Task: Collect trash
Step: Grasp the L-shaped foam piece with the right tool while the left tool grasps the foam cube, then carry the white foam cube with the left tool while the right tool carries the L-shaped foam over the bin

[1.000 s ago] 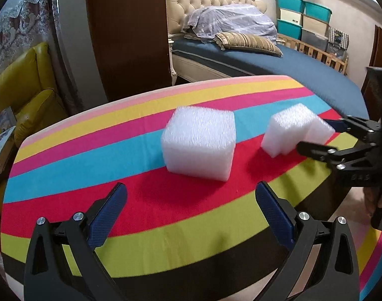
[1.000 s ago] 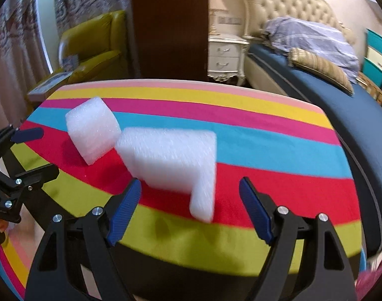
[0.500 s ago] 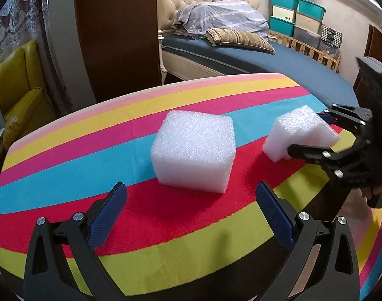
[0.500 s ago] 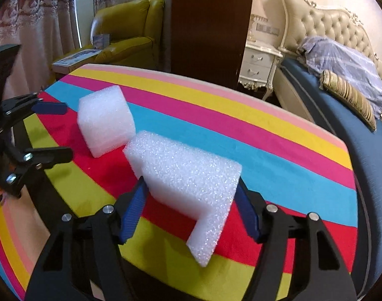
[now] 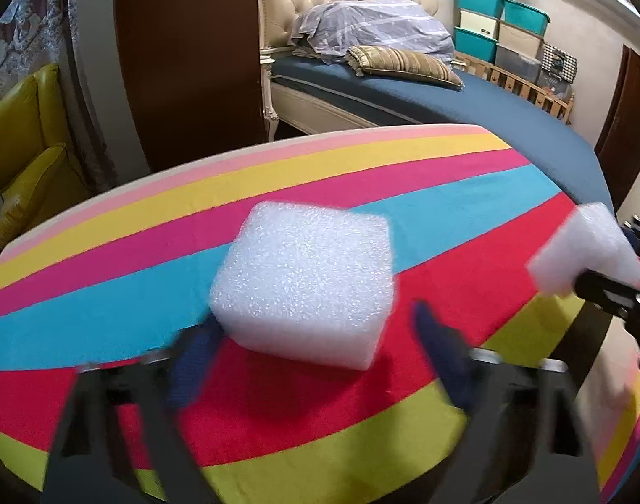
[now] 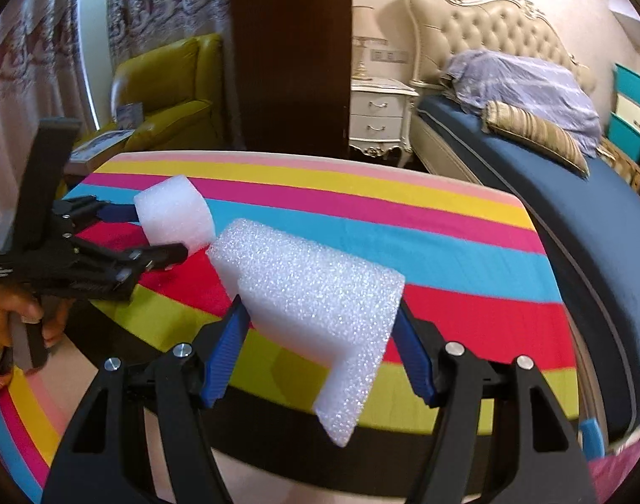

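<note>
Right gripper (image 6: 320,332): closed on the L-shaped foam piece (image 6: 320,294), held clear of the worktop (image 6: 446,252).
Left gripper (image 5: 311,344): jaws apart, blurred, straddling the foam block (image 5: 307,281); contact unclear.
Foam block: on the worktop, dead ahead of the left gripper, the nearer one.

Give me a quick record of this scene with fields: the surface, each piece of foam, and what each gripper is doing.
surface: table under a rainbow-striped cloth
foam 1: white cube-shaped foam block, resting on the red stripe
foam 2: white L-shaped foam piece, lifted off the cloth
left gripper: open, fingers on either side of the cube, blurred by motion
right gripper: shut on the L-shaped piece
background: bed with blue sheet, yellow armchair
</note>
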`<state>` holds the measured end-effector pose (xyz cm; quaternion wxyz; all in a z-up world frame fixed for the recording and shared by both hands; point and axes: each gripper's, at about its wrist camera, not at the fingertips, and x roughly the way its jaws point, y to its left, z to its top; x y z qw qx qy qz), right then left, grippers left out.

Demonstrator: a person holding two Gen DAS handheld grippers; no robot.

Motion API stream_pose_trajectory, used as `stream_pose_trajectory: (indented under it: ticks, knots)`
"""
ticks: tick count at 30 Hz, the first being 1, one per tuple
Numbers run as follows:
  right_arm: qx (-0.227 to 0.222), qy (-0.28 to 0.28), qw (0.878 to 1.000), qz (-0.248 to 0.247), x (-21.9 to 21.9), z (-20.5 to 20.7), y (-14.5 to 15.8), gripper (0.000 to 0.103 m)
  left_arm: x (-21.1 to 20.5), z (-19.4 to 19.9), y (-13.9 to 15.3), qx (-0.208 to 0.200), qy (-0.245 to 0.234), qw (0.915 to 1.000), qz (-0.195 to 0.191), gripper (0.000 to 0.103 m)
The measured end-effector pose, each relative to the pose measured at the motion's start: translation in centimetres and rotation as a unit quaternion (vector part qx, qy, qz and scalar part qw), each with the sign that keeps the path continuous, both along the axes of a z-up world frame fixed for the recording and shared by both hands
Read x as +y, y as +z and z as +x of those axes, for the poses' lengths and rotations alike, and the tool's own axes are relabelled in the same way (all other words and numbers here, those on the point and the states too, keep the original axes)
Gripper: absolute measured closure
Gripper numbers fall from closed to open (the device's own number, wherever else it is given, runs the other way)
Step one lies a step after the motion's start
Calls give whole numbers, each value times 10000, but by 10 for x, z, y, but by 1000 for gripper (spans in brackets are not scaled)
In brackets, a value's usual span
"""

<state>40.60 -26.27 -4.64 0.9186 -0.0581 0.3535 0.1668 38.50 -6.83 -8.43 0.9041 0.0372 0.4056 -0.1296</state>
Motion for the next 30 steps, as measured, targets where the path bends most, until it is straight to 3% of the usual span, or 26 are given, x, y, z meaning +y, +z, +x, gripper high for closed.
stream_pose_trajectory:
  ticks: [7,16,30]
  knots:
    - [141,-299,9994,77,4,-42,-5,38,4,-23,12,-193,32,9996,-224,37]
    - [18,-475,9989,50,14,-112,-2,38,4,-112,21,-455,-148,9981,-396,37]
    - [-613,-507,9968,110,14,-234,13,38,9,-236,45,-898,-246,9940,-576,37]
